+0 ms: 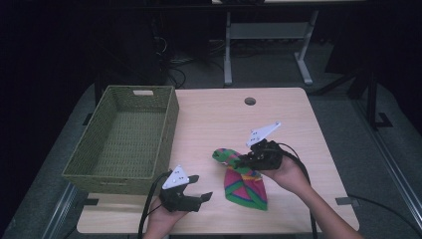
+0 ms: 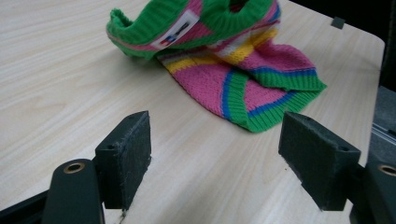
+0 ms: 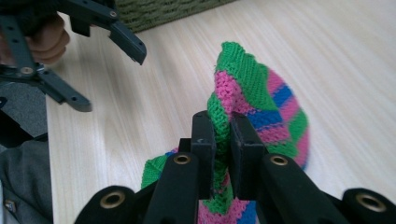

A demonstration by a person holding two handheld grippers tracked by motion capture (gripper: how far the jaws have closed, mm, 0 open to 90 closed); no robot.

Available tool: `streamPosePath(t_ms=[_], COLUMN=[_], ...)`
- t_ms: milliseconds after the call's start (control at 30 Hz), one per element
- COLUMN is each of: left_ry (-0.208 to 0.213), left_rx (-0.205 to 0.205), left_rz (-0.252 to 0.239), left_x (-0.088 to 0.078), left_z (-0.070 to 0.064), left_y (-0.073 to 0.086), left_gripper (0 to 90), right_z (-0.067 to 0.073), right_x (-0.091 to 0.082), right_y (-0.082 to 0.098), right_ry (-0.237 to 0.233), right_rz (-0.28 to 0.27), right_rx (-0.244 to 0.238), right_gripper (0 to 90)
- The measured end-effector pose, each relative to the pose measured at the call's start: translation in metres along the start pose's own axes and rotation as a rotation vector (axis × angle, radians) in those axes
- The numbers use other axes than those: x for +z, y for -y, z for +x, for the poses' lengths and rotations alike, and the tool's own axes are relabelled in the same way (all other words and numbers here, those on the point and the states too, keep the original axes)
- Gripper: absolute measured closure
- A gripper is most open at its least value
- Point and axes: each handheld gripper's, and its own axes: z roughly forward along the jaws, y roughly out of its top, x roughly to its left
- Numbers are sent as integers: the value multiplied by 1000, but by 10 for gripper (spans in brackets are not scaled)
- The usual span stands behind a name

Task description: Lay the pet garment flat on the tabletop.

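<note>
Right gripper (image 3: 222, 140) clamped tight on a fold of the striped knit sweater (image 1: 245, 183), pink-green-blue-yellow, pinched edge lifted, rest draped on the wooden table (image 1: 209, 119) near the front edge. Left gripper (image 2: 215, 154) just beside it over bare tabletop, jaws spread wide, nothing between them. Green woven basket (image 1: 124, 139) parked at the table's left side, well apart from the sweater.
</note>
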Motion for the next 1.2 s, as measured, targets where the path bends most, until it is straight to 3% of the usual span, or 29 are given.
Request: streamPosePath(t_ms=[267, 433, 633, 1033, 1200], left_ry=[-24, -41, -46, -44, -39], left_rx=[18, -36, -45, -12, 15], left_rz=[-38, -39, -3, -23, 0], left_x=[10, 28, 44, 72, 84], left_z=[1, 14, 22, 33, 36], left_y=[-17, -22, -23, -34, -37], left_gripper=[250, 251, 251, 340, 398], right_z=[-8, -10, -12, -16, -20], right_x=[-28, -34, -40, -56, -55], right_y=[-1, -1, 2, 6, 8], right_ry=[-16, -36, -54, -63, -74], right_rz=[-56, -76, -86, -101, -94], right_rx=[-5, -19, -32, -36, -35], right_gripper=[811, 811, 811, 811, 810])
